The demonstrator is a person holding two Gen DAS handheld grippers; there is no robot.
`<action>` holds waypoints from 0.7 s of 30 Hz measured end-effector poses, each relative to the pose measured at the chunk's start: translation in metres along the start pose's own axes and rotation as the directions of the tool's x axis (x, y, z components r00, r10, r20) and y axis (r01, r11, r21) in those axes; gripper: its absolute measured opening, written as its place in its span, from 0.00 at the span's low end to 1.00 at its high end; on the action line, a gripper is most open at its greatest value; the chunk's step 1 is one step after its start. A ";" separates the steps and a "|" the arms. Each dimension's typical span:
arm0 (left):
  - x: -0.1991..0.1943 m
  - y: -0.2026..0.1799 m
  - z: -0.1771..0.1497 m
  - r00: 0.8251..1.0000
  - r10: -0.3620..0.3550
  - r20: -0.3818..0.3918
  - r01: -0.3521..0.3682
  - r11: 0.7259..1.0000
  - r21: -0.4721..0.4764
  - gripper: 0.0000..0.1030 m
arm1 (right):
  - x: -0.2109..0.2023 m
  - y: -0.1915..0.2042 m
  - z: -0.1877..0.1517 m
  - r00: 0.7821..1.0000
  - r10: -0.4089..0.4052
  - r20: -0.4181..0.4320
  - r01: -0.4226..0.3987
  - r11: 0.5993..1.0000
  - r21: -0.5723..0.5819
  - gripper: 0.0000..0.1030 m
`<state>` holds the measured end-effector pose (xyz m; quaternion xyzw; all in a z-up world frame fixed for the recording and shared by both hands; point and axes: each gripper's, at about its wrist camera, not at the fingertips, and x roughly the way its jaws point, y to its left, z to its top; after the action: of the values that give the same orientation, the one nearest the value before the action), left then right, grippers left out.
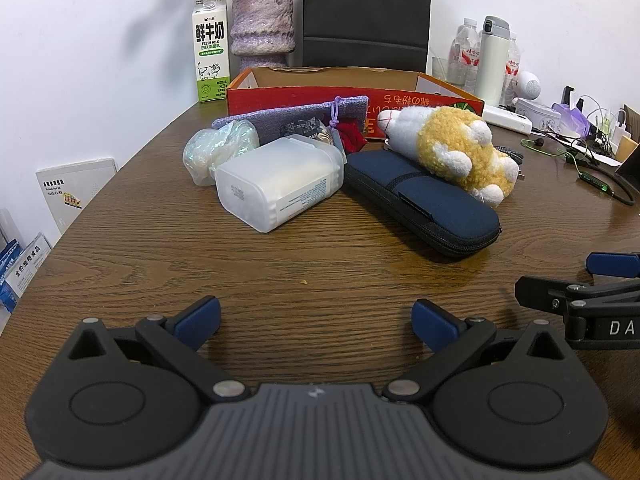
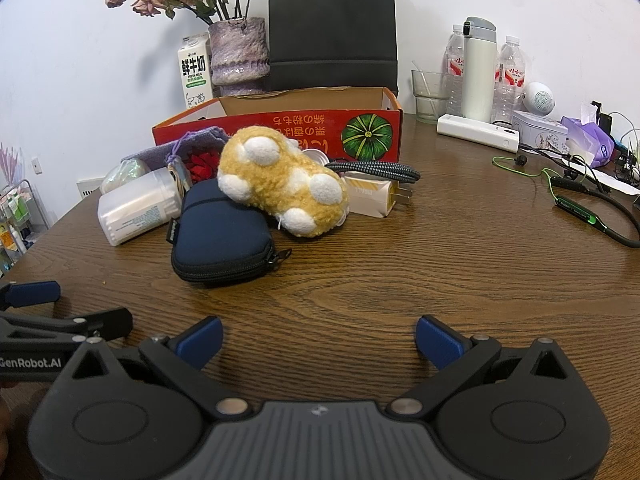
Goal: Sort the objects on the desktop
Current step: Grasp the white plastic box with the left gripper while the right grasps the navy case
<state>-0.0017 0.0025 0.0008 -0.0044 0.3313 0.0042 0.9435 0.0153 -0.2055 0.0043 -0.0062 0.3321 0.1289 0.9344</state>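
Blue-padded, your left tongs (image 1: pixel 316 320) and right tongs (image 2: pixel 319 338) both gape wide over bare table (image 1: pixel 320 256), holding nothing. The plush toy (image 2: pixel 280 184) lies across the navy case (image 2: pixel 218 236), hiding its far end; the red box (image 2: pixel 280 120) sits behind.

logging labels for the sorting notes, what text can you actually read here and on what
"鲜牛奶", "FRESH MILK", "3.3g": on the milk carton.
"GenRobot.AI": on the left claw body.
"DA", cut off by the frame: on the right claw body.
Upside-down characters on the red box: not reliably readable.
Fine print on the translucent plastic container: too small.
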 end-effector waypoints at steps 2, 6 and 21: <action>0.000 0.000 0.000 1.000 0.000 0.000 0.000 1.000 0.000 1.00 | 0.000 0.000 0.000 1.000 0.000 0.000 0.000 1.000 0.000 1.00; 0.000 0.000 0.000 1.000 0.001 0.000 -0.001 1.000 0.000 1.00 | 0.000 0.000 0.000 1.000 0.000 0.000 0.000 1.000 0.000 1.00; -0.002 0.013 0.020 0.999 -0.013 0.042 0.014 1.000 -0.021 1.00 | -0.002 0.011 0.008 0.998 0.059 0.021 -0.058 0.996 -0.064 1.00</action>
<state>0.0093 0.0158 0.0175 -0.0165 0.3114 0.0014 0.9501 0.0160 -0.1942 0.0128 -0.0244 0.3172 0.1667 0.9333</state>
